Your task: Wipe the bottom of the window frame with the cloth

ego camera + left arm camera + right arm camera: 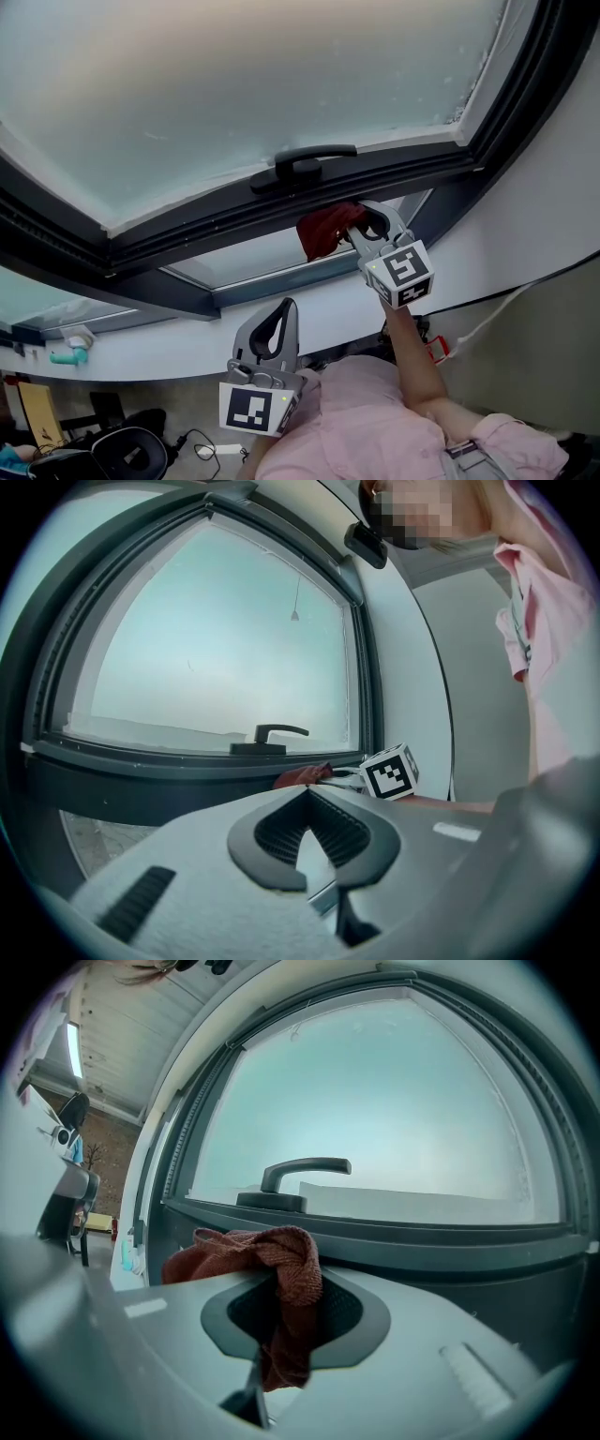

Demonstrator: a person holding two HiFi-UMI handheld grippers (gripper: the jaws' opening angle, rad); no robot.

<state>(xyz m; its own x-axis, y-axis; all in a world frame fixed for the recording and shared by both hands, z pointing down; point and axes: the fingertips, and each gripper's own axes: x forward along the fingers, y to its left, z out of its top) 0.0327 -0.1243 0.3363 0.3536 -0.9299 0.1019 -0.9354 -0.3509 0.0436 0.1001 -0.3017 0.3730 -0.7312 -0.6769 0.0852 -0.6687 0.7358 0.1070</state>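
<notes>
A dark red cloth (322, 232) hangs bunched against the dark bottom rail of the window frame (216, 225), just below the black handle (305, 165). My right gripper (360, 223) is shut on the cloth. In the right gripper view the cloth (286, 1269) is pinched between the jaws and spills over to the left, with the frame's bottom rail (394, 1234) and the handle (302, 1172) right ahead. My left gripper (281, 311) is held lower, near the person's chest, shut with nothing in it. In its own view the left gripper (307, 795) points at the window.
A white sill (178, 339) runs below the frame, with a small teal object (67, 356) at its left end. A lower glass pane (248, 260) sits under the rail. A black cable (530, 281) crosses the white wall at right. Bags and cords lie on the floor (131, 450).
</notes>
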